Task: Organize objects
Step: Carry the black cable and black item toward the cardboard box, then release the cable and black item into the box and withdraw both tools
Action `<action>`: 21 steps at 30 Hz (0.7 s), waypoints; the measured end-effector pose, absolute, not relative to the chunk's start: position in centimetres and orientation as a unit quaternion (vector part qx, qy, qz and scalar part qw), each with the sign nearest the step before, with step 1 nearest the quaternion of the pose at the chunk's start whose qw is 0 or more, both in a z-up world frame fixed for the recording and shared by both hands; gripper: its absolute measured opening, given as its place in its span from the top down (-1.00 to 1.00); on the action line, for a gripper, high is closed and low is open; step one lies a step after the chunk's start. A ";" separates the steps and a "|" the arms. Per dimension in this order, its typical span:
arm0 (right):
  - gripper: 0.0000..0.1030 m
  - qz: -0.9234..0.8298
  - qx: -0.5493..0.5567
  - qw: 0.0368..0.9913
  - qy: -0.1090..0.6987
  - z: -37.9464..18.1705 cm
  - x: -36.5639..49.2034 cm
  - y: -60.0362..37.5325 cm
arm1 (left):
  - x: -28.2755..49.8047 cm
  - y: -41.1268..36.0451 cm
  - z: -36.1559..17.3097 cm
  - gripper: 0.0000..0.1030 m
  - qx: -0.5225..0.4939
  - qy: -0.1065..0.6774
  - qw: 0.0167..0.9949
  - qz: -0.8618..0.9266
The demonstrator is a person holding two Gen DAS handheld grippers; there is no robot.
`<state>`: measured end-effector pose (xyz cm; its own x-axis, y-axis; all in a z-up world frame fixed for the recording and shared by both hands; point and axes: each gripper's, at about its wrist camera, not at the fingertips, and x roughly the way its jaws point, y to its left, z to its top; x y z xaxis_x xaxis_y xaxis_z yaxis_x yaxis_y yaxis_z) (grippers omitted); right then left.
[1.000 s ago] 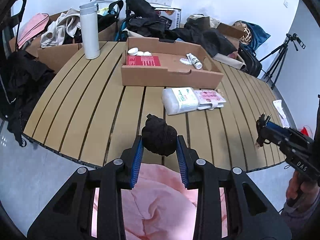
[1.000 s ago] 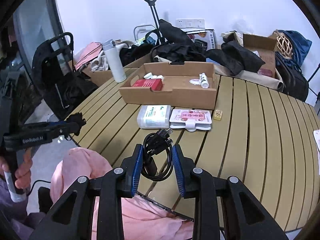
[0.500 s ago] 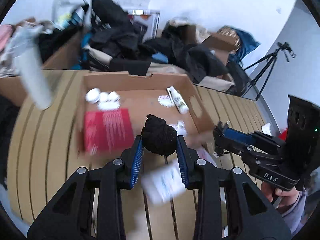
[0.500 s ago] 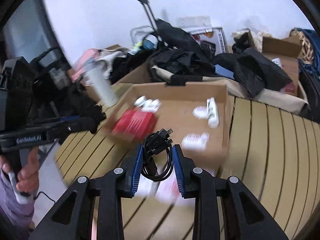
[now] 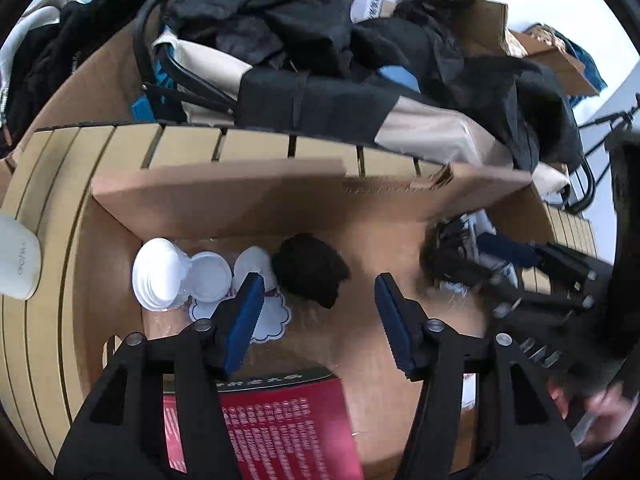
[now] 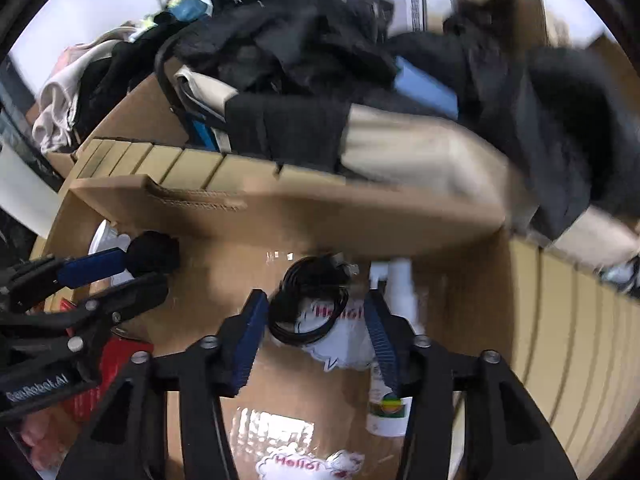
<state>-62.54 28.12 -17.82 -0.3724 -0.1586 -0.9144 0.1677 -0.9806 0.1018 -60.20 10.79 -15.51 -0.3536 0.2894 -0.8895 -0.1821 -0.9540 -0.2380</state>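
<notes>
Both grippers have been moved over the cardboard box (image 5: 248,200) and spread. Left gripper (image 5: 316,312): black cloth bundle (image 5: 310,270) released at twelve o'clock. Right gripper (image 6: 312,324): coiled black cable (image 6: 310,304) dropped inside.

"Hello!" shows in red on a white sticker (image 6: 308,465) lying in the box, and again, partly hidden, on another sticker (image 6: 340,322). "GenRobot.AI" runs along the left tongs (image 6: 120,276).
</notes>
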 end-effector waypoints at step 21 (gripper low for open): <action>-0.31 -0.895 0.430 0.105 0.048 1.5 -45.6 33.2 | -39.6 5.7 4.3 -0.79 -0.431 0.021 0.072 0.899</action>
<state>-45.60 33.21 1.49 -0.6081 -0.1472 -0.7801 0.2303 -0.9731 0.0041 -39.62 5.69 4.33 -0.6180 0.1112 -0.7783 -0.1472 -0.9888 -0.0245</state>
